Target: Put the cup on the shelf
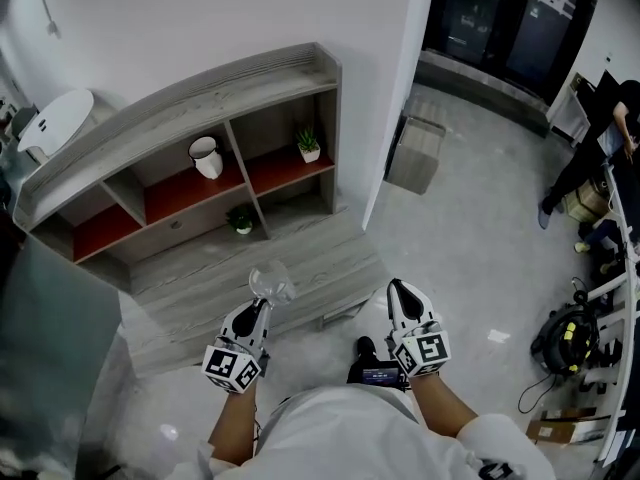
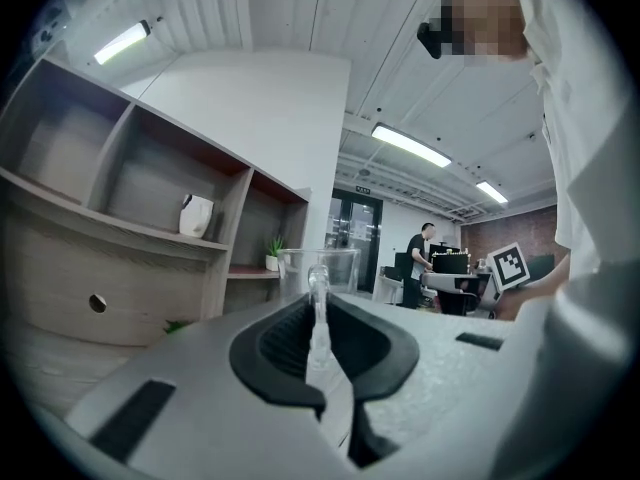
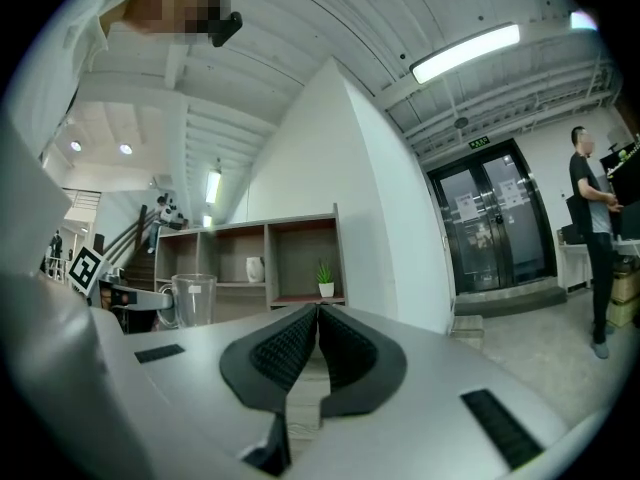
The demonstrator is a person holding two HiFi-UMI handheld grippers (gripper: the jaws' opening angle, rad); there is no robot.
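Only in the head view: the whole shelf (image 1: 200,93), with the cup (image 1: 270,283) well short of it; only in the left gripper view: left gripper (image 2: 318,303) pinched on the cup's clear handle, cup upright in the air; only in the right gripper view: right gripper (image 3: 316,316) closed tight on nothing. In the shelf's bays: white vase (image 1: 207,157) upper middle, plant (image 1: 309,145) upper right, second plant (image 1: 240,220) lower middle. Counted: one cup, one vase, two plants, two grippers.
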